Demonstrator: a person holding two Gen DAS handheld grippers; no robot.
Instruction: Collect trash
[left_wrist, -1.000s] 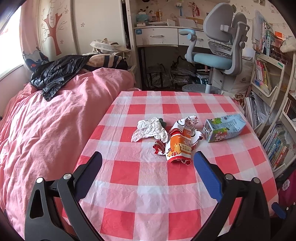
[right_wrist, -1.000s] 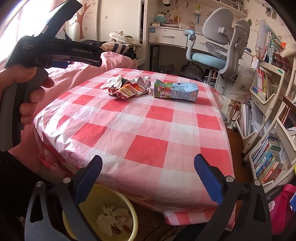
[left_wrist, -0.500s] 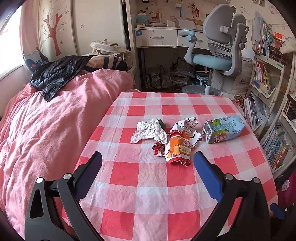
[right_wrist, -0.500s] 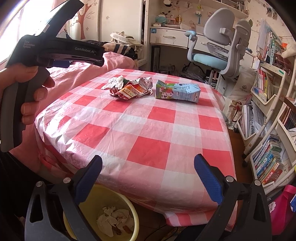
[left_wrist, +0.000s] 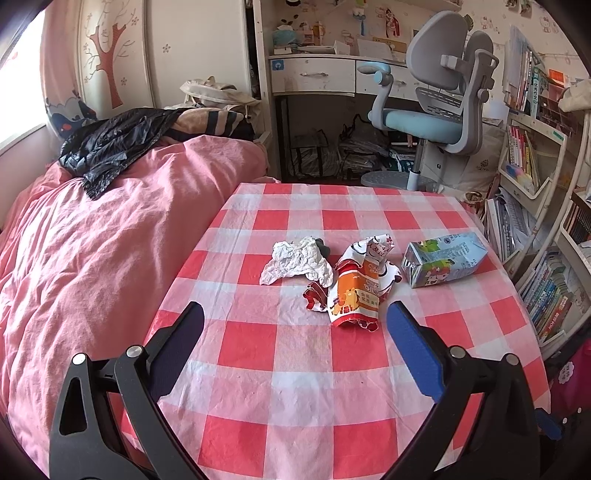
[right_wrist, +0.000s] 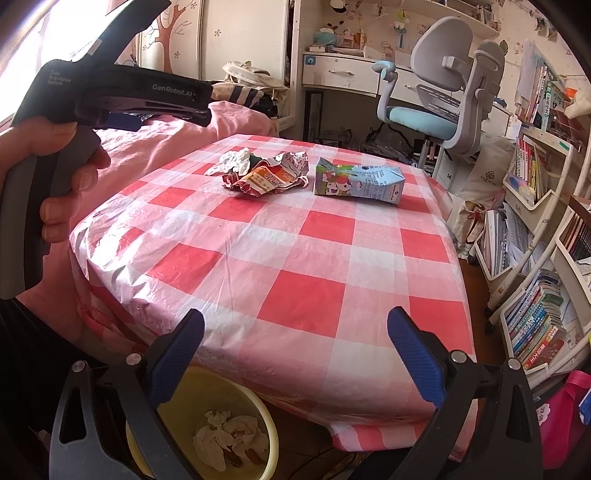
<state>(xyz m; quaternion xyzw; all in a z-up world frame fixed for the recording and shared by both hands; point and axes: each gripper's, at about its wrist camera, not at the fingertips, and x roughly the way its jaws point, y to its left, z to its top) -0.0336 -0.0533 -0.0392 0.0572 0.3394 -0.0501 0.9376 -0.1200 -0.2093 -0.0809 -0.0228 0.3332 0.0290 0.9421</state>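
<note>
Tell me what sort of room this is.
Most likely a child's bedroom: a bed with a pink duvet, a study desk with a swivel chair, and bookshelves beside the checkered table.

left tongs (left_wrist: 293, 315) nearer the snack wrapper (left_wrist: 356, 286), right tongs (right_wrist: 295, 332) slightly forward

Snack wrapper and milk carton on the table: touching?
Apart. The left wrist view shows a strip of checked cloth between the snack wrapper and the milk carton; the right wrist view shows it too.

Glossy plastic tablecloth (right_wrist: 280, 236) (wrinkled); crumpled paper (left_wrist: 295, 260); printed carton (left_wrist: 443, 264).
</note>
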